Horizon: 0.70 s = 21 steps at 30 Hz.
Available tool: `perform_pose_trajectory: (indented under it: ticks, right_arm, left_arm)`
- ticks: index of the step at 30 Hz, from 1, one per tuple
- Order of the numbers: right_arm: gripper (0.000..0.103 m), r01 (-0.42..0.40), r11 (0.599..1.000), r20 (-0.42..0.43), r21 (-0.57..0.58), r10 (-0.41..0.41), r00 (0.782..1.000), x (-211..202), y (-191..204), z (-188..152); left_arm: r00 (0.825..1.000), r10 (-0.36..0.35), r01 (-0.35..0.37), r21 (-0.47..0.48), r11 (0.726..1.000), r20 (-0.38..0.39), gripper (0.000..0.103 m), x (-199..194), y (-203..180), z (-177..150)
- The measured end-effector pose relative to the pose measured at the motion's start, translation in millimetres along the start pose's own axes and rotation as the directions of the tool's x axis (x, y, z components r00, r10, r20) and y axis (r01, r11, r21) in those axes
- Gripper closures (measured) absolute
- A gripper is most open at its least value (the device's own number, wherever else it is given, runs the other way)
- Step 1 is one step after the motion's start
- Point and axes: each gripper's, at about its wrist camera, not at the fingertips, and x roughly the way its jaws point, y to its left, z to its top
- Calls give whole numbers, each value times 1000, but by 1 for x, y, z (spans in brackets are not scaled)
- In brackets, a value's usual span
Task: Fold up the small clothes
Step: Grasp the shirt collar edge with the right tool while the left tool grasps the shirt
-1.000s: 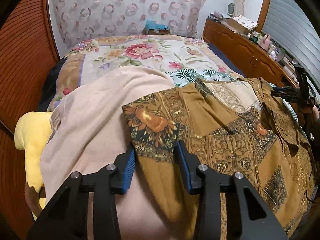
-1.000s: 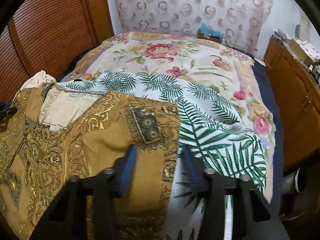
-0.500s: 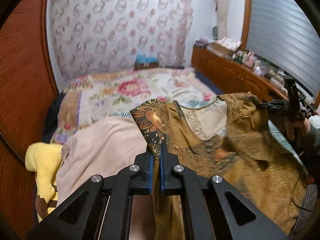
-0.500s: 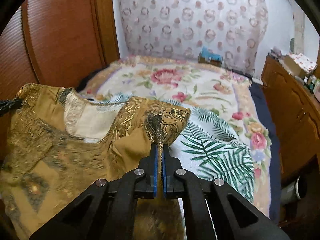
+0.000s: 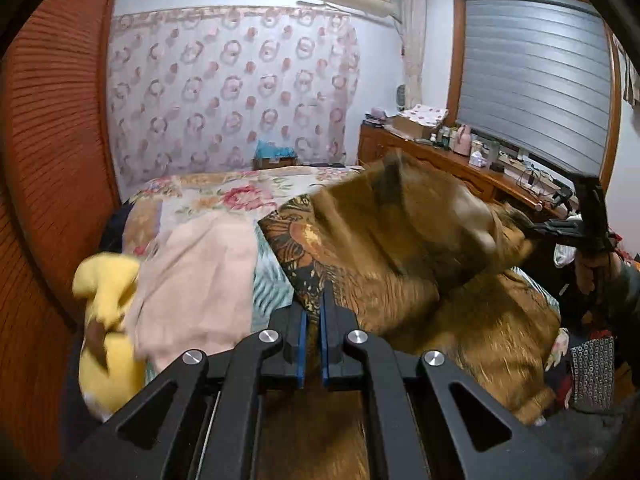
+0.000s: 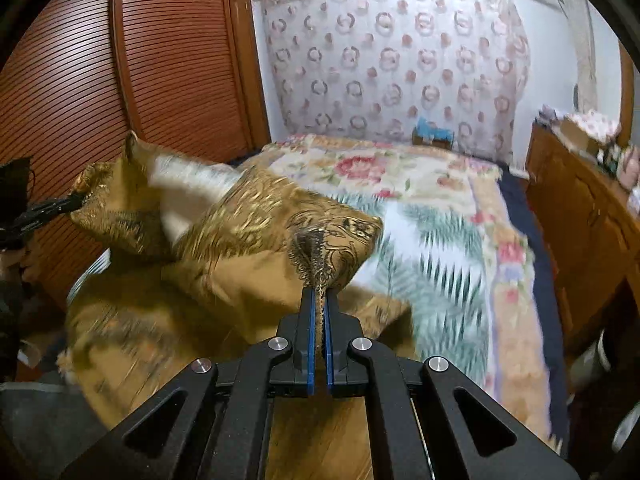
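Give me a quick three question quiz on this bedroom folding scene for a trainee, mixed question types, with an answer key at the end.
1. True or false: the left gripper is clamped on the brown patterned garment.
2. Multiple choice: what lies directly beside the garment in the left wrist view? A) pink cloth B) a laptop C) a shoe
3. Fill in: the right gripper pinches a ____ of the garment.

Key: 1 true; 2 A; 3 bunched corner
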Motion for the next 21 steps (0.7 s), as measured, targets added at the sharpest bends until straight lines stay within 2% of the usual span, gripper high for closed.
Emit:
perform_pose_trajectory:
  ticks: [4, 7, 10, 15, 17, 18, 19, 20, 21]
  right_arm:
    - [100, -26, 999, -13, 36, 26, 1000, -47, 9, -47]
    - [100, -10, 999, -57, 33, 12, 998, -62, 15, -73]
    - [100, 11, 1000, -107, 25, -9, 994, -60, 10, -86]
    - [100, 23, 1000, -125, 4, -23, 992, -58, 17, -92]
    - [100, 18, 1000, -127, -3, -18, 992, -60, 25, -89]
    - [99, 21, 1000, -125, -5, -21, 992, -65, 25, -90]
    - [98, 26, 1000, -125, -3, -26, 992, -69, 24, -89]
    - [97, 33, 999, -123, -1, -33, 992, -64, 23, -82]
    - [96, 43, 999, -115, 0, -42, 992, -71, 22, -80]
  left_arm:
    - [1000, -12, 11, -48, 999, -22, 97, -23, 0, -33]
    - [998, -18, 14, -70, 997, -55, 97, -28, 0, -53]
    - [994, -11, 4, -67, 998, -104, 97, -17, -4, -69]
    - [990, -8, 2, -47, 999, -138, 95, -14, -9, -82]
    - [992, -4, 0, -33, 999, -124, 87, -22, -9, -81]
    - [994, 9, -12, -23, 1000, -111, 75, -27, -9, -80]
    - [995, 25, -26, -14, 1000, -99, 55, -32, -9, -79]
    - [996, 35, -36, -9, 999, -88, 45, -35, -6, -77]
    - [996, 48, -48, -6, 999, -70, 30, -39, -5, -75]
